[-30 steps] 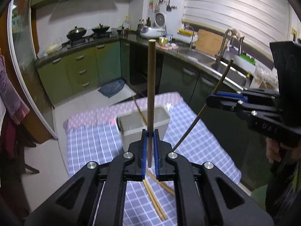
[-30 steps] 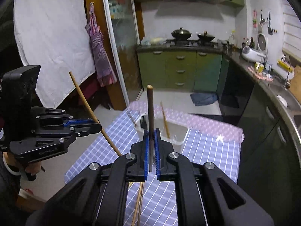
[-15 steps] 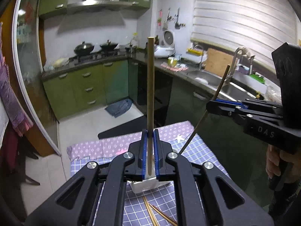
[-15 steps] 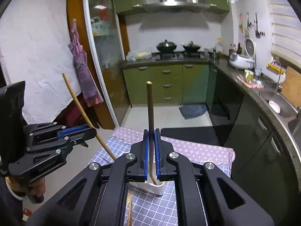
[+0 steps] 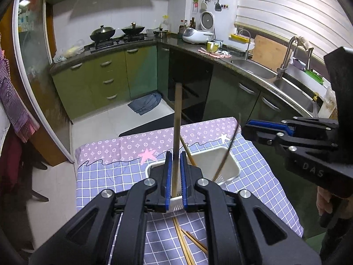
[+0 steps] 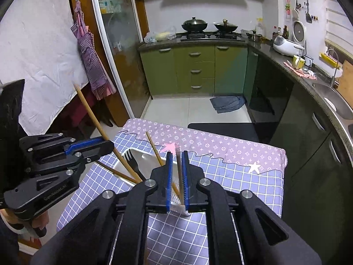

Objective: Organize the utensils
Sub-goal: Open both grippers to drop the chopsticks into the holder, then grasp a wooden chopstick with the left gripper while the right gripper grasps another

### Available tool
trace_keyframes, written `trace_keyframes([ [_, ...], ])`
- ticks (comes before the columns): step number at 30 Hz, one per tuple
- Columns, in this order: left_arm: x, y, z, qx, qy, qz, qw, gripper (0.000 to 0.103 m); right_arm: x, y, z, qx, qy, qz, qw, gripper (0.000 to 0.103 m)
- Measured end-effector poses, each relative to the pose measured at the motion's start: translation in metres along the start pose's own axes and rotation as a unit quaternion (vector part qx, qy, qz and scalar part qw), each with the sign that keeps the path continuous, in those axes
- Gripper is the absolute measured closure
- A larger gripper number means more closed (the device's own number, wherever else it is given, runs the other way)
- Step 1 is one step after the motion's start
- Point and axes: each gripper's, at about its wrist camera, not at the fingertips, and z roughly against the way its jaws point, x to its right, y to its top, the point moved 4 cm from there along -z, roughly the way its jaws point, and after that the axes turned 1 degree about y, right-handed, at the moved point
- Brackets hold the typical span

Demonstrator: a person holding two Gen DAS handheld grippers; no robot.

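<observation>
Your left gripper [image 5: 174, 177] is clamped on a smooth round wooden chopstick [image 5: 177, 132]; your right gripper [image 6: 177, 176] has just cracked open, its blurred chopstick [image 6: 179, 174] dropping loose into the white slotted plastic basket [image 5: 231, 165].

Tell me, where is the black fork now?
In the right wrist view the black fork lies inside the white basket on the checked tablecloth, left of centre, between two wooden chopsticks.
</observation>
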Motion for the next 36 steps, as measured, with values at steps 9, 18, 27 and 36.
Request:
trace_keyframes([
  [9, 0.008, 0.002, 0.060, 0.027, -0.014, 0.001, 0.9995, 0.077, -0.021, -0.022, 0.078, 0.051, 0.030, 0.018, 0.998, 0.081],
  [18, 0.009, -0.108, 0.029, -0.117, -0.028, 0.018, 0.9925, 0.071, -0.012, -0.145, 0.064, -0.012, 0.029, 0.009, 0.999, 0.072],
  [27, 0.001, -0.179, -0.056, -0.244, -0.003, 0.031, 0.9692, 0.076, 0.003, -0.220, 0.014, -0.074, 0.039, -0.038, 0.996, 0.068],
  [36, -0.002, -0.189, -0.088, -0.291, 0.005, 0.037, 0.9561, 0.078, 0.008, -0.228, 0.004, -0.083, 0.056, -0.050, 0.994, 0.064],
])
